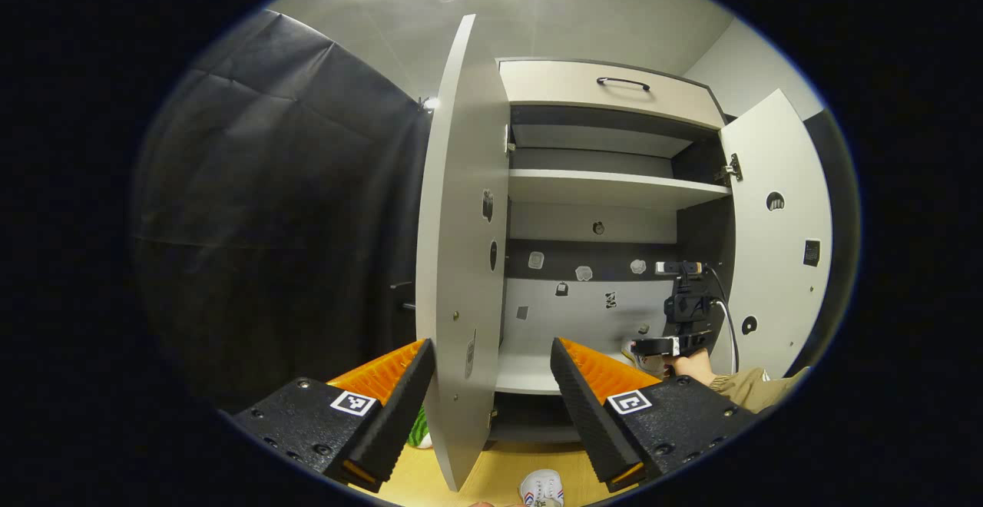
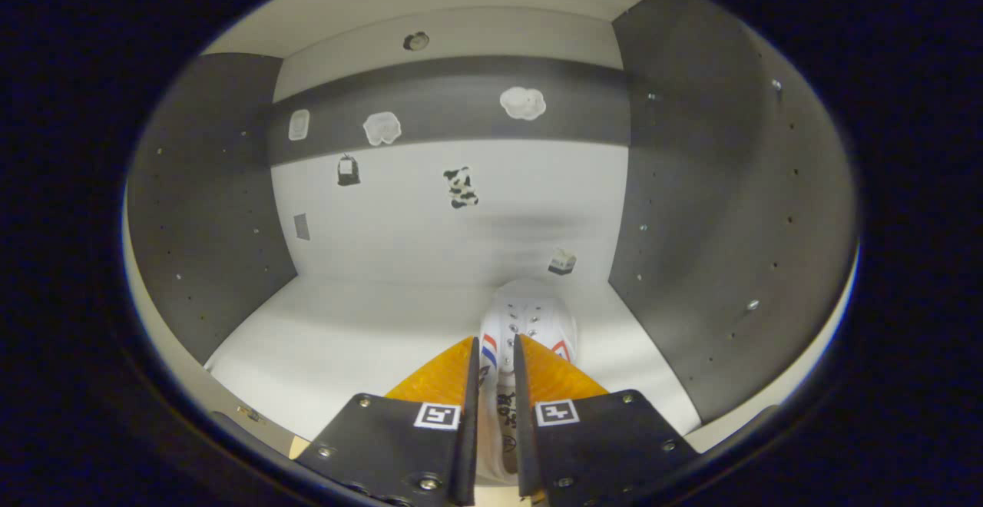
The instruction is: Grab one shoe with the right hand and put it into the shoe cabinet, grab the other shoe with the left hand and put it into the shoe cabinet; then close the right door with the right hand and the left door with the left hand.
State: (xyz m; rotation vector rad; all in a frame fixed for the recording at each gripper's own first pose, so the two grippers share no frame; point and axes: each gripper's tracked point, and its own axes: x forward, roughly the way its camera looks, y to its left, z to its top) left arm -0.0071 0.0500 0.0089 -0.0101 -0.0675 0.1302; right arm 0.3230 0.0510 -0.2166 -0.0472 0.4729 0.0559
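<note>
In the right gripper view, my right gripper (image 2: 495, 347) is shut on the heel end of a white shoe (image 2: 530, 315) with red and blue marks. The shoe's toe points to the back wall over the white shelf (image 2: 345, 338) of the shoe cabinet. The left gripper view shows that same right gripper (image 1: 676, 315) reaching into the cabinet (image 1: 607, 184) at its lower right, with the held shoe (image 1: 641, 357) below it. My left gripper (image 1: 491, 347) is open, with the edge of the open left door (image 1: 461, 261) standing between its fingers. The other white shoe (image 1: 541, 488) lies on the wooden floor below.
The right door (image 1: 776, 246) stands open at the far right. A hand and tan sleeve (image 1: 737, 384) hold the right gripper. A drawer with a dark handle (image 1: 622, 83) tops the cabinet. Something green (image 1: 418, 430) lies on the floor by the left door.
</note>
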